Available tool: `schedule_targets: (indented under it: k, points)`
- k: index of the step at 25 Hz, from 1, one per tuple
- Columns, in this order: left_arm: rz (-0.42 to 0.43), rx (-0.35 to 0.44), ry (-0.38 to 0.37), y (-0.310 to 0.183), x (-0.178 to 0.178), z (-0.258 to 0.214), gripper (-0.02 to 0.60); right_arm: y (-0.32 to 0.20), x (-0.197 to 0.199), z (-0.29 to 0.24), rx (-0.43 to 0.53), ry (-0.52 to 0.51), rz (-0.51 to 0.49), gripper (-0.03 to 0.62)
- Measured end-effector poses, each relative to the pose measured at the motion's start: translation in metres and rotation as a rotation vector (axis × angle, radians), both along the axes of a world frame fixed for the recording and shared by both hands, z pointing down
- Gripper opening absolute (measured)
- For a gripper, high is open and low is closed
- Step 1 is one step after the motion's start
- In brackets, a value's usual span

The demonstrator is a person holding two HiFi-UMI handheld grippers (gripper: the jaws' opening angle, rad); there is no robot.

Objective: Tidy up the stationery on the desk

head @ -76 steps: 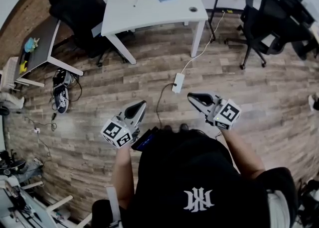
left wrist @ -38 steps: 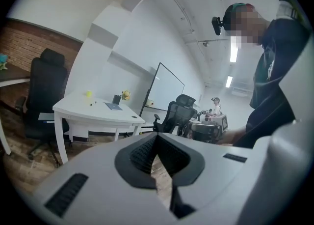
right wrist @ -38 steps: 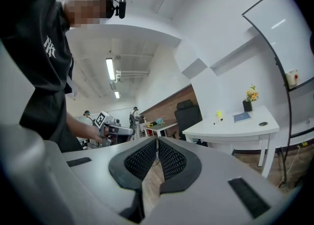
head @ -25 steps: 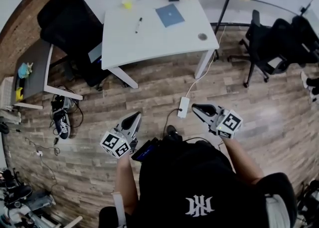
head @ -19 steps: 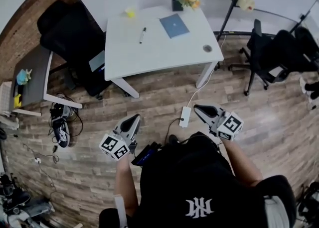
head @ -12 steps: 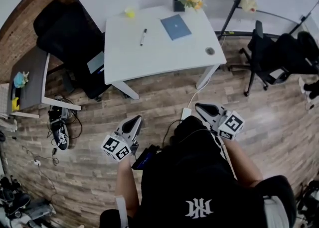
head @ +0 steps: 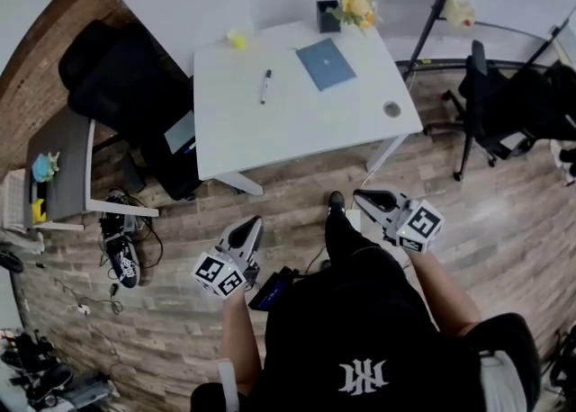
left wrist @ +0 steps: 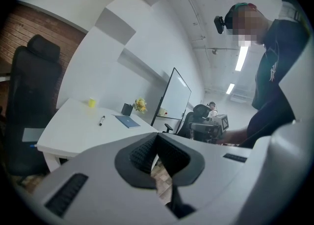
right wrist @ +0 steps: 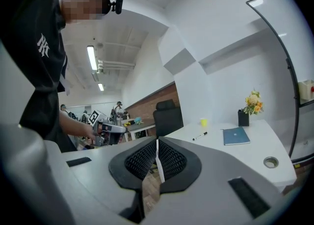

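My own black shirt (head: 360,338) fills the bottom centre of the head view and covers my elbows and part of both forearms. The small yellow thing (head: 236,39) near the desk's upper left corner is too small to name. I hold the left gripper (head: 251,223) at lower centre-left and the right gripper (head: 363,196) right of centre. Both are nearly level, with tips toward the white desk (head: 270,136) in the upper middle, well apart from it. Both pairs of jaws are pressed together with nothing between them. On the desk lie a pen (head: 265,85) and a blue notebook (head: 326,63).
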State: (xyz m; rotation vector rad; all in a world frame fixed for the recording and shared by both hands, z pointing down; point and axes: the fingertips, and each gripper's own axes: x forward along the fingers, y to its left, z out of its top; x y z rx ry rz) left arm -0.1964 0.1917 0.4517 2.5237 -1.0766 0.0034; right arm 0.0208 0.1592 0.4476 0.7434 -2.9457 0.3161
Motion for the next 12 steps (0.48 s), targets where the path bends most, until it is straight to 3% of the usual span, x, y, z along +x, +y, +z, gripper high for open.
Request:
schedule_targets:
  k: [6,12]
  points:
    - [0.009,-0.024,-0.011,-0.072,0.005,0.005,-0.003,-0.067,0.0,-0.002,0.0,-0.003,-0.004,0.038]
    - [0.04,-0.03,-0.053,-0.15,0.03,-0.008,-0.003,-0.143,0.022,0.009,-0.009,0.074,0.009,0.038]
